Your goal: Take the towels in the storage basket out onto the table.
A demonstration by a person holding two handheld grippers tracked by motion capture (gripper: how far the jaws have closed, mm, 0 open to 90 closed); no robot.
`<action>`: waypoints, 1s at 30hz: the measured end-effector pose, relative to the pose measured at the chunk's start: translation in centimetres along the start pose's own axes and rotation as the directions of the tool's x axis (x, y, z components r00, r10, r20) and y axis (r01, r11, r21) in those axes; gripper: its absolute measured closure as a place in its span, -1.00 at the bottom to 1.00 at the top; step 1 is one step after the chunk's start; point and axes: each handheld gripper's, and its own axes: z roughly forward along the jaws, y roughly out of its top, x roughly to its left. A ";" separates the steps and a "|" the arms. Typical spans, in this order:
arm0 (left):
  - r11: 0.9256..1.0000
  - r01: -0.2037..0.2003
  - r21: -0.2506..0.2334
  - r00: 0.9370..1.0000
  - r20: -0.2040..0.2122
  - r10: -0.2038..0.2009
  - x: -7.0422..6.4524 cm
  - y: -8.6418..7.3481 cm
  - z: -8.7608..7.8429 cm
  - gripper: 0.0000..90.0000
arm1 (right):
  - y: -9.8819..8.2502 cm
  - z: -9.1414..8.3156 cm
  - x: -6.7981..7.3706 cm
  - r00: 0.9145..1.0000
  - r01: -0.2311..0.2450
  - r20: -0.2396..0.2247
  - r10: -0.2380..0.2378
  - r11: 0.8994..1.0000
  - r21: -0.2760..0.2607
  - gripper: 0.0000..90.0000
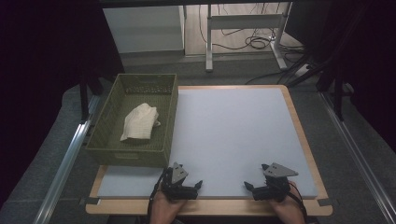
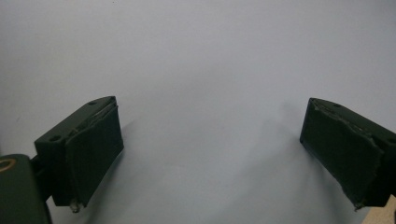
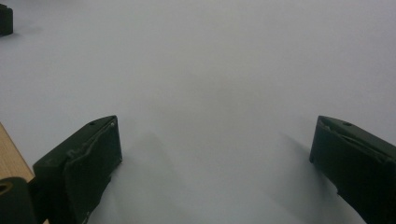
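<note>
Both hands come in at the bottom of the high view, each bearing a gripper just inside the near wooden edge of the table (image 1: 299, 133). At the person's left, the left gripper (image 1: 183, 185) rests low over the pale blue-grey mat (image 1: 233, 135), its jaws spread wide with nothing between them; the left gripper view (image 2: 212, 154) shows only bare mat in the gap. To the right, well apart from it, the right gripper (image 1: 267, 187) sits at the same depth, jaws likewise spread wide and empty, and the right gripper view (image 3: 215, 168) shows bare mat in between, with a strip of wooden table edge at its lower left. Just beyond the left gripper stands the olive-green plastic basket (image 1: 122, 156), its near wall close to that gripper, overhanging the table's left side. Inside it lies a folded whitish cloth (image 1: 139, 122), toward the middle of the basket floor, apart from both grippers and farther from the right one. Ahead of the grippers and right of the basket, the mat runs open to the far wooden rim. Past the table are the grey floor, a desk's metal legs (image 1: 243, 37) and black cables (image 1: 254, 42).
</note>
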 end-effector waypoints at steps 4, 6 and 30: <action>1.000 0.005 -0.003 1.000 0.000 -0.005 0.0 0.0 0.0 -0.87 | 0.0 0.0 0.0 1.000 0.000 0.000 0.000 1.000 0.000 -0.95; 1.000 0.005 0.001 1.000 0.002 -0.005 0.0 0.0 0.0 -0.87 | 0.0 0.0 0.0 1.000 -0.001 -0.002 0.001 1.000 -0.001 -0.95; 0.996 -0.080 0.032 0.983 0.169 0.073 -0.9 3.3 0.0 -1.00 | 0.0 0.0 0.0 1.000 -0.001 -0.003 0.001 1.000 0.000 -0.95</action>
